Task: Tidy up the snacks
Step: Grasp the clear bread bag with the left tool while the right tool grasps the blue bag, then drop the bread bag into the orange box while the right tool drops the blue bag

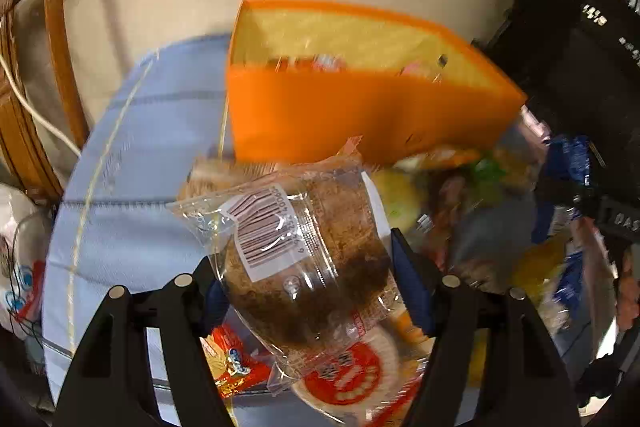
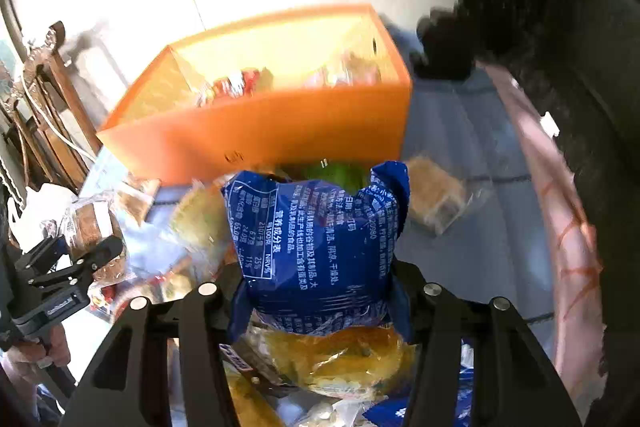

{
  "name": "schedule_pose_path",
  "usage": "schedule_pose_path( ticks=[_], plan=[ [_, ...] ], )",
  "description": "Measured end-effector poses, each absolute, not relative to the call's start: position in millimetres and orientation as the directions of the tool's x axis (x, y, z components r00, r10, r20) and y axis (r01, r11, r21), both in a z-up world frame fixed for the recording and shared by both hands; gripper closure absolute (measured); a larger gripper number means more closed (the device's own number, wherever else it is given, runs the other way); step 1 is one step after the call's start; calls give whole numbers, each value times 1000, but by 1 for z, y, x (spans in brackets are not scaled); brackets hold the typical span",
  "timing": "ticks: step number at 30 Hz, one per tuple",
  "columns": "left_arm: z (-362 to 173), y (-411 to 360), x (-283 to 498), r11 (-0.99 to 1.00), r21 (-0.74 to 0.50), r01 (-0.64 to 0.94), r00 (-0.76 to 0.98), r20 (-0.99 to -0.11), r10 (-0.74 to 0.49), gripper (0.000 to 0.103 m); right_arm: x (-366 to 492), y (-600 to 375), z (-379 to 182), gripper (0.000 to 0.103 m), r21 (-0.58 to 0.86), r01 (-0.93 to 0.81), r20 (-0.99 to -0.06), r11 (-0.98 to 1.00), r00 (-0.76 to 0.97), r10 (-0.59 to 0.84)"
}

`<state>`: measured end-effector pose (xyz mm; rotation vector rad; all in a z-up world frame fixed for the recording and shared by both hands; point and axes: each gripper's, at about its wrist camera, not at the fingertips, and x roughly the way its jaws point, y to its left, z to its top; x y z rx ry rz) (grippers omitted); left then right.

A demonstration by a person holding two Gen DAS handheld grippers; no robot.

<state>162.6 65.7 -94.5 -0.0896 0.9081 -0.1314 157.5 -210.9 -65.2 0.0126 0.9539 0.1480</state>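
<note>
My left gripper (image 1: pixel 306 279) is shut on a clear packet of brown cake (image 1: pixel 304 251) with a barcode label, held above the blue tablecloth (image 1: pixel 132 155). My right gripper (image 2: pixel 316 291) is shut on a blue snack bag (image 2: pixel 316 235) with white print. An orange box (image 1: pixel 360 111) stands just beyond both, open at the top, with a few snacks inside; it also shows in the right wrist view (image 2: pixel 280 131). The left gripper and its cake packet also show at the left of the right wrist view (image 2: pixel 86 259).
A pile of loose snack packets (image 1: pixel 480 195) lies right of the left gripper and below the right one (image 2: pixel 340 359). A clear-wrapped cake (image 2: pixel 436 199) lies right of the blue bag. A wooden chair (image 1: pixel 52 39) stands at the left. Dark equipment (image 1: pixel 580 47) is at the right.
</note>
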Motion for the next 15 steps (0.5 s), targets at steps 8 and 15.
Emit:
schedule_pose_path(
  ticks=[8, 15],
  plan=[
    [-20, 49, 186, 982, -111, 151, 696, -693, -186, 35, 184, -203, -15, 48, 39, -153, -734, 987, 667, 132],
    [-1, 37, 243, 989, -27, 143, 725, -678, -123, 35, 256, -192, 3, 48, 20, -180, -714, 984, 686, 140]
  ],
)
